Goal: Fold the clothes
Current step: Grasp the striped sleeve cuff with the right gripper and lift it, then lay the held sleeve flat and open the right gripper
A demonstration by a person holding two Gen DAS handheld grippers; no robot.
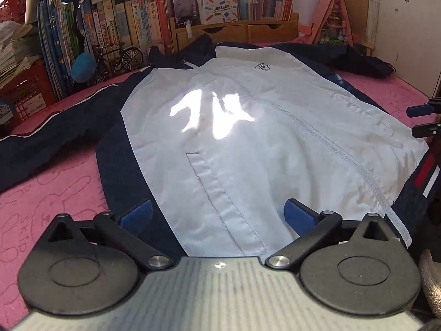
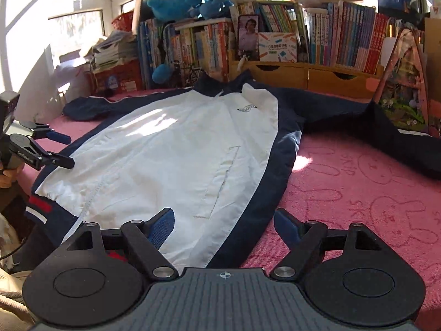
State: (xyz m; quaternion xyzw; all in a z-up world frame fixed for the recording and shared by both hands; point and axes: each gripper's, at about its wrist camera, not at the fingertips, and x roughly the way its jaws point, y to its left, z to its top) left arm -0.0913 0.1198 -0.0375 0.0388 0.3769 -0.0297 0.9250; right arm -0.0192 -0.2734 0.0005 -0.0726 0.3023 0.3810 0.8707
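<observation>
Pink mat (image 2: 358, 182), jacket (image 2: 171, 149) flat, jaws apart

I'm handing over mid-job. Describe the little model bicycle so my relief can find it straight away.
Start at the pink rabbit-print cover where the white and navy jacket lies spread. Follow its long navy sleeve to the row of books behind. The model bicycle stands there beside a blue plush toy: black, thin-framed, spoked wheels.

Open pink mat (image 2: 358, 182) is lying free right of the jacket (image 2: 165, 151); books (image 2: 344, 35), wooden drawers (image 2: 308, 75) and red crates (image 1: 24, 93) are walling off the far edge
</observation>
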